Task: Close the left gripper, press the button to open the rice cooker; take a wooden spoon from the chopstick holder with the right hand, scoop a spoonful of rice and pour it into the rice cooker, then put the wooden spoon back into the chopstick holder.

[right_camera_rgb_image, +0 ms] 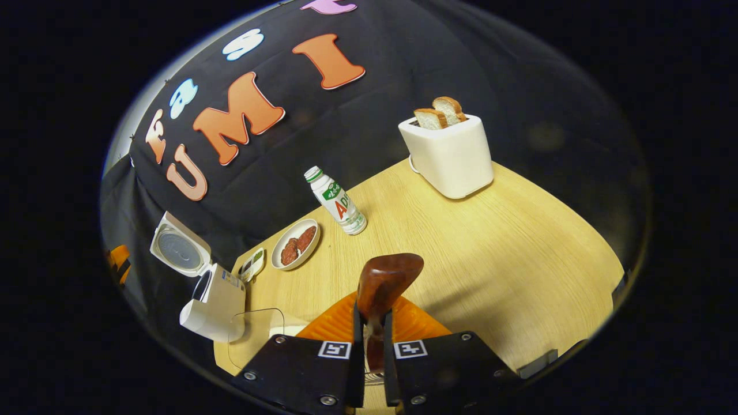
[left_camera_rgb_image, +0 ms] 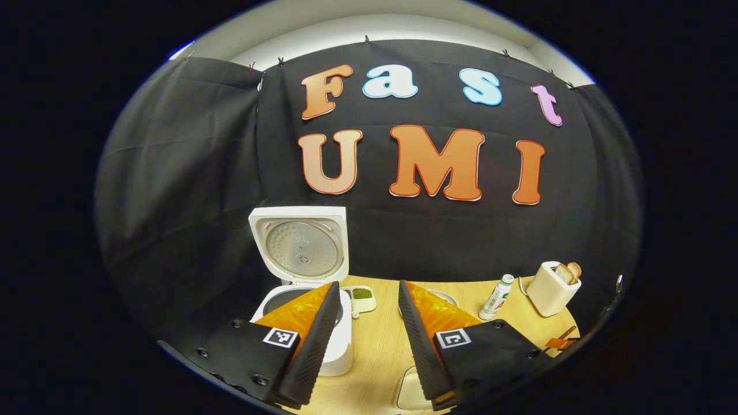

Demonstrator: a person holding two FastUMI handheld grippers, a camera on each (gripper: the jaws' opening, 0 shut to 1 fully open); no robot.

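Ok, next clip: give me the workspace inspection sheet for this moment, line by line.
Surface: light wooden table, bare on the toaster side.
Job's things: rice cooker at the table's edge, lid standing open; wooden spoon clamped in the right gripper, bowl end forward, no rice seen on it; chopstick holder nothing seen.
Clutter: toaster with two bread slices, upright bottle, oval dish with reddish-brown food, small tray with something green.
Grippers: left gripper open, held above the table beside the cooker; right gripper shut on the spoon.
Cables: a thin white cord by the toaster in the left gripper view.
Surroundings: black cloth wall behind the table.
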